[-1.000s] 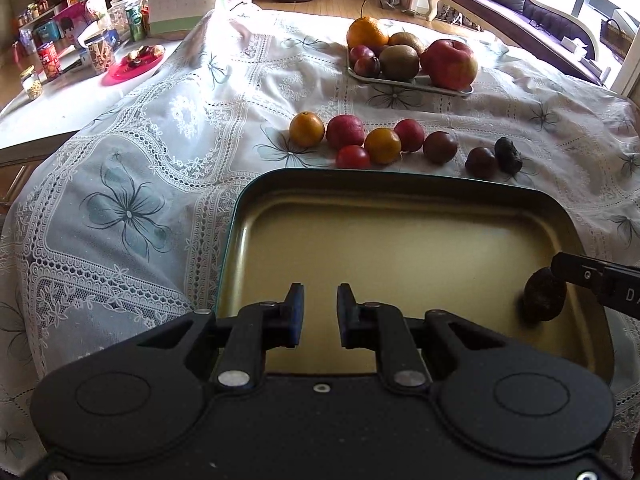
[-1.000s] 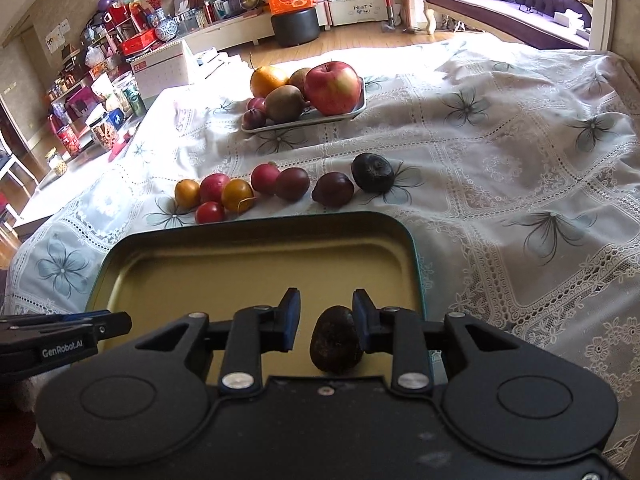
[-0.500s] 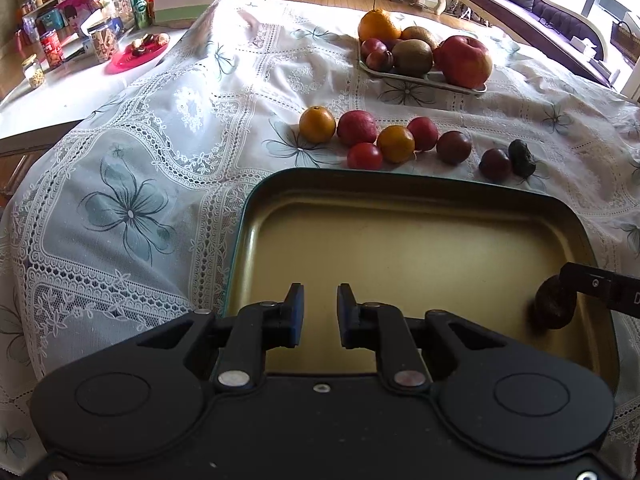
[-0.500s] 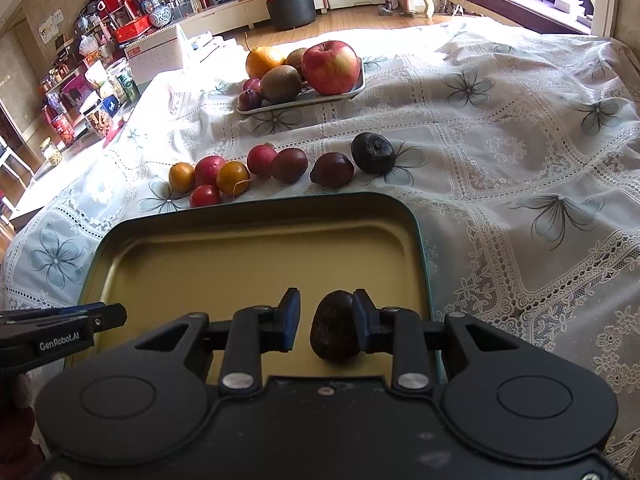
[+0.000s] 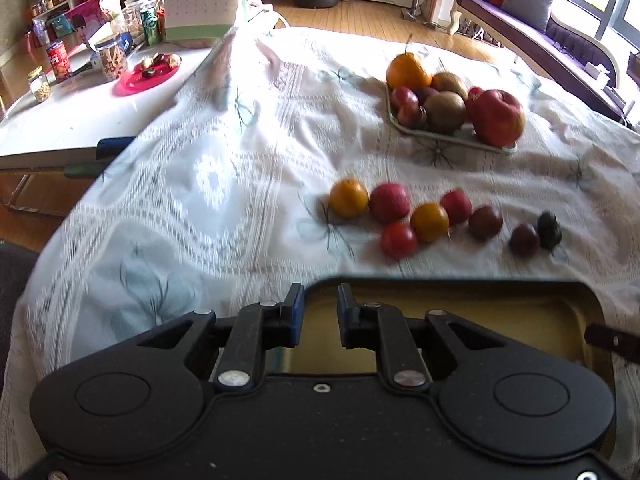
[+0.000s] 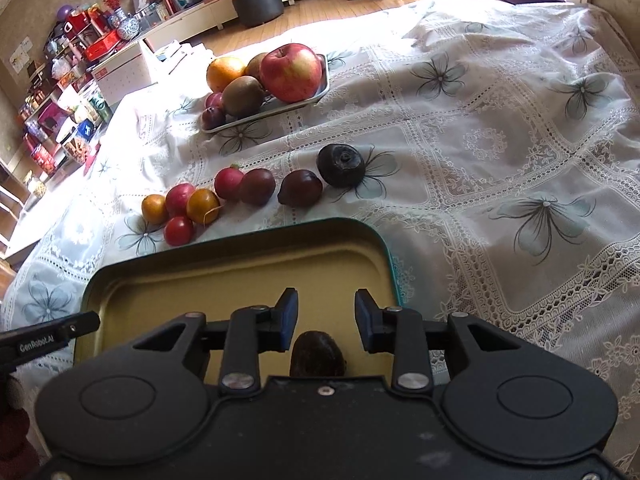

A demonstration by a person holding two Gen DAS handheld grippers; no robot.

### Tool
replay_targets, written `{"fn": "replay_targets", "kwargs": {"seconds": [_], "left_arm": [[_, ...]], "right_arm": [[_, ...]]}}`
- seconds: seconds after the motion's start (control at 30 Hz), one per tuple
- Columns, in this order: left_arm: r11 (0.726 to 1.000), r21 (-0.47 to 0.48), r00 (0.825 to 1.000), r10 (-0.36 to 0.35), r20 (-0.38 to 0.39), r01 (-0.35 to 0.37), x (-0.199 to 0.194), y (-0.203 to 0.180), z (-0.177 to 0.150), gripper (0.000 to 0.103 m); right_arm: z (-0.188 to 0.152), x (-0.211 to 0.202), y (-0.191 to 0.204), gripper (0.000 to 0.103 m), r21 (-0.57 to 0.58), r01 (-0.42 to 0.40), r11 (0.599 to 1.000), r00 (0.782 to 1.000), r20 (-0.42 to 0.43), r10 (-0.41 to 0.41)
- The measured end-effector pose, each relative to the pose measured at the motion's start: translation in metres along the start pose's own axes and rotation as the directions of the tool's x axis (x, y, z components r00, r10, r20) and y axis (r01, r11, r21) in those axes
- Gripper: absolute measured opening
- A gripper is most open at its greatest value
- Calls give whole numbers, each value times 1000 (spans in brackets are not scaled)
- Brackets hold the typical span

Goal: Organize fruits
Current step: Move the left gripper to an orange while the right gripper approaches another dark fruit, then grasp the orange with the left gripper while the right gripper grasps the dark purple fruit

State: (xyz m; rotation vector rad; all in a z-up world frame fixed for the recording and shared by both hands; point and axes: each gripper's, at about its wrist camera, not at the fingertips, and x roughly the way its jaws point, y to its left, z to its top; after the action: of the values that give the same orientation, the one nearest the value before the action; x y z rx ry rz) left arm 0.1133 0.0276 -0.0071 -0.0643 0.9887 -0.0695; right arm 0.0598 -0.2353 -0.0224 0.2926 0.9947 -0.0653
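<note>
The right gripper hangs over the near right corner of the green-rimmed tray, its fingers just spreading and clear of the dark fruit that lies on the tray floor between and below them. The left gripper is over the tray's far left corner with its fingers drawn in as near as they go, nothing between them. Beyond the tray's far edge, loose small fruits lie in a row on the lace tablecloth, and a plate of bigger fruit stands further back.
</note>
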Motion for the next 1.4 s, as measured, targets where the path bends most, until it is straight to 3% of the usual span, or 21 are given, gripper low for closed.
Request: {"fn": "replay_targets", "kwargs": {"seconds": [0.4,0.63,0.77,0.9,1.13,1.4], "left_arm": [[999,28,1000,-19,24,18,46,-15,58,28],[997,73,1000,-21,8,20,79,-24,60,29],[998,55,1000,-30,-1,30,91,-24,61,29],[998,64,999,8,32,-10,96,-26,63,30],[999,51,1000,-1,30,-1,104,-24,64,46],[1000,5,1000,-23,-4,23,115,-21,69,51]], "right_arm": [[34,10,-1,36,19,15,1000,1000,27,-15],[56,23,-1,39,-18,43,999,994,102,-41],[67,36,-7,40,1,31,1000,995,96,-31],[71,47,-8,40,1,29,1000,996,86,-29],[78,62,-11,47,16,11,1000,997,77,-13],[94,74,-14,55,60,20,998,998,63,-24]]}}
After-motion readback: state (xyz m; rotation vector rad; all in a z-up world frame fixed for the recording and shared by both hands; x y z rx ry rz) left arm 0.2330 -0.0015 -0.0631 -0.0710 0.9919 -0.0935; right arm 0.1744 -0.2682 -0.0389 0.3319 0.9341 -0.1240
